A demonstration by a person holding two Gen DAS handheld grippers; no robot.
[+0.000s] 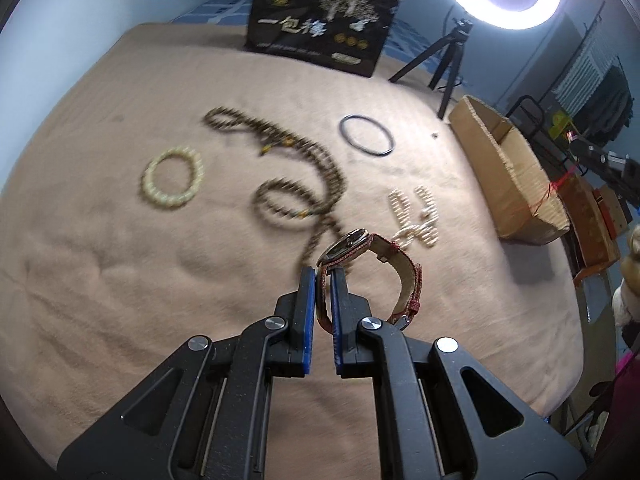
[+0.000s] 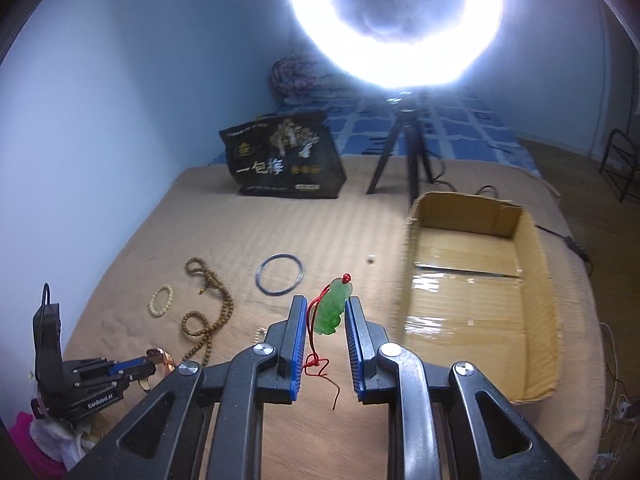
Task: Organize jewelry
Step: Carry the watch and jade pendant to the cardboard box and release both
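Note:
My left gripper [image 1: 323, 274] is shut on the strap of a red wristwatch [image 1: 362, 245] and holds it above the tan blanket; it also shows in the right wrist view [image 2: 150, 364]. My right gripper [image 2: 325, 303] is shut on a green jade pendant [image 2: 333, 309] with a red cord, lifted left of the open cardboard box [image 2: 540, 264]. On the blanket lie a cream bead bracelet [image 1: 173, 179], a long brown bead necklace [image 1: 280, 168], a dark bangle [image 1: 366, 135] and a pearl strand [image 1: 416, 216].
A black printed bag [image 1: 320, 24] stands at the far edge of the blanket. A ring light on a tripod [image 2: 408, 152] stands behind the box. The cardboard box [image 1: 504, 168] lies at the right edge in the left wrist view. A small stud [image 2: 371, 258] lies near the box.

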